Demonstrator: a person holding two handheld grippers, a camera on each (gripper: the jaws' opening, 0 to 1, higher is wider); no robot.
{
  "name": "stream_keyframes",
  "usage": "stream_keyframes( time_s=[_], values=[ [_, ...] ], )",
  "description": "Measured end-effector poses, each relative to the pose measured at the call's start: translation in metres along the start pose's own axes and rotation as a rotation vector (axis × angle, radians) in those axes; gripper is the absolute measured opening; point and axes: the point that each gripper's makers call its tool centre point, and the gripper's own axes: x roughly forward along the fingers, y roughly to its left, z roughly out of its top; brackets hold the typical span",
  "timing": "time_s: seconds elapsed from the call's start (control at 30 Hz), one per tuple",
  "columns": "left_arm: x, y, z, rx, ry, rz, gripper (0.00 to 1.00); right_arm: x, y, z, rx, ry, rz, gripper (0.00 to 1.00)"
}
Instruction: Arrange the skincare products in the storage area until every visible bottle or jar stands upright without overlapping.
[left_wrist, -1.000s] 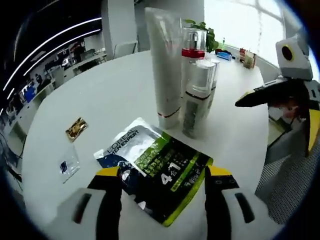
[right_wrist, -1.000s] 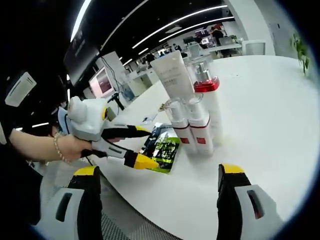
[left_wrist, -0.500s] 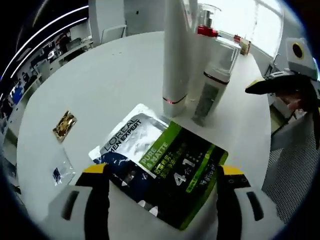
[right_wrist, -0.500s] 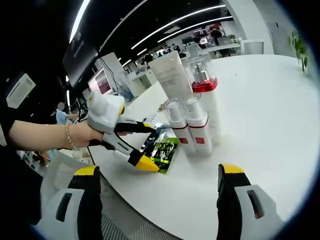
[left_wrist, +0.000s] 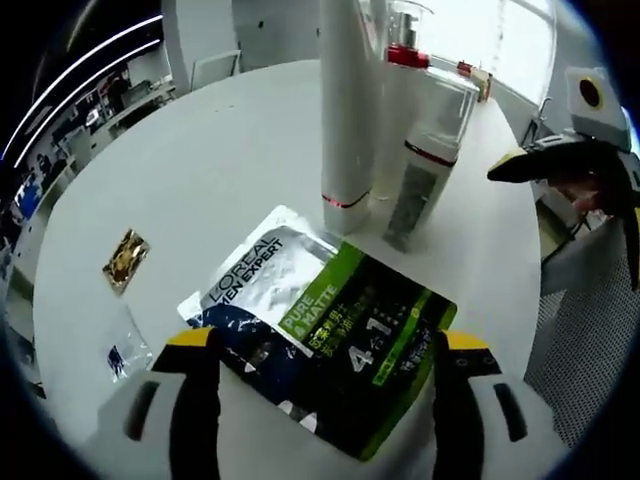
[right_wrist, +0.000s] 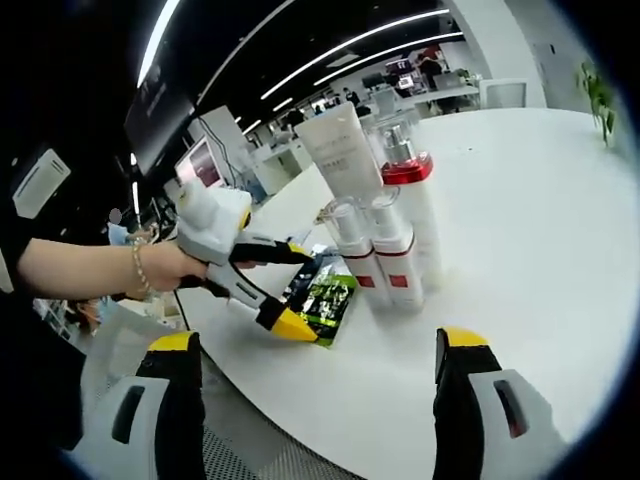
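Bright daylight from the windows (left_wrist: 500, 40) washes out the top of the left gripper view, ceiling strip lights (right_wrist: 330, 60) glow in the dim hall, and the fisheye edges bend and blur.

Each handheld tool had white moulded bodies with a dark slot on each side, black jaw arms and yellow tips, as on the left tool (left_wrist: 325, 350) and the right tool (right_wrist: 322, 350). In the right gripper view the left tool's white housing was rounded, with a yellow patch on its side, its black arms ending in yellow wedge-shaped tips. The person's hand (right_wrist: 160, 270) wore a thin beaded bracelet (right_wrist: 138, 272) at the wrist, below a dark sleeve (right_wrist: 25, 330).
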Motion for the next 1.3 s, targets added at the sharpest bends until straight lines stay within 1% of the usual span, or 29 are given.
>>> stream_keyframes(
  time_s=[0.07, 0.1, 0.2, 0.3, 0.47, 0.57, 0.73, 0.8, 0.83, 0.93, 1.03, 1.13, 1.2, 1.3],
  values=[
    [-0.002, 0.0, 0.003, -0.032, -0.014, -0.005, 0.8, 0.0, 0.0, 0.0, -0.003, 0.002, 0.0, 0.97],
    [-0.004, -0.001, 0.005, -0.036, -0.017, -0.009, 0.79, 0.0, 0.0, 0.0, -0.003, 0.003, 0.0, 0.97],
    [-0.005, -0.001, 0.006, -0.028, -0.024, -0.011, 0.84, 0.001, 0.001, -0.001, -0.008, 0.008, 0.002, 0.97],
    [-0.008, -0.001, 0.008, -0.025, -0.032, -0.008, 0.84, 0.001, 0.001, -0.001, -0.012, 0.012, 0.002, 0.97],
    [-0.012, 0.002, 0.008, -0.044, -0.048, 0.005, 0.9, 0.001, 0.002, -0.002, -0.024, 0.019, 0.0, 0.97],
    [-0.016, 0.004, 0.005, -0.065, -0.049, 0.021, 0.99, 0.001, 0.002, -0.002, -0.029, 0.021, -0.001, 0.97],
    [-0.026, 0.005, -0.001, -0.096, -0.055, 0.042, 0.99, 0.0, 0.0, -0.001, -0.039, 0.017, -0.017, 0.97],
    [-0.029, 0.01, -0.005, -0.12, -0.06, 0.049, 0.99, -0.002, -0.003, 0.006, -0.03, -0.023, -0.03, 0.98],
    [-0.033, 0.011, -0.006, -0.133, -0.064, 0.052, 0.99, -0.003, -0.005, 0.008, -0.024, -0.032, -0.04, 0.98],
    [-0.042, 0.01, -0.007, -0.156, -0.074, 0.064, 0.99, -0.003, -0.008, 0.007, -0.035, -0.026, -0.055, 0.98],
    [-0.049, 0.011, -0.012, -0.191, -0.087, 0.072, 0.99, -0.003, -0.009, 0.009, -0.042, -0.034, -0.068, 0.98],
    [-0.056, 0.009, -0.013, -0.21, -0.097, 0.081, 0.99, -0.003, -0.009, 0.011, -0.047, -0.039, -0.079, 0.98],
    [-0.059, 0.012, -0.017, -0.228, -0.105, 0.087, 0.99, -0.004, -0.011, 0.013, -0.058, -0.049, -0.093, 0.98],
    [-0.068, 0.01, -0.017, -0.26, -0.127, 0.1, 0.99, -0.005, -0.012, 0.014, -0.055, -0.057, -0.102, 0.97]
  ],
)
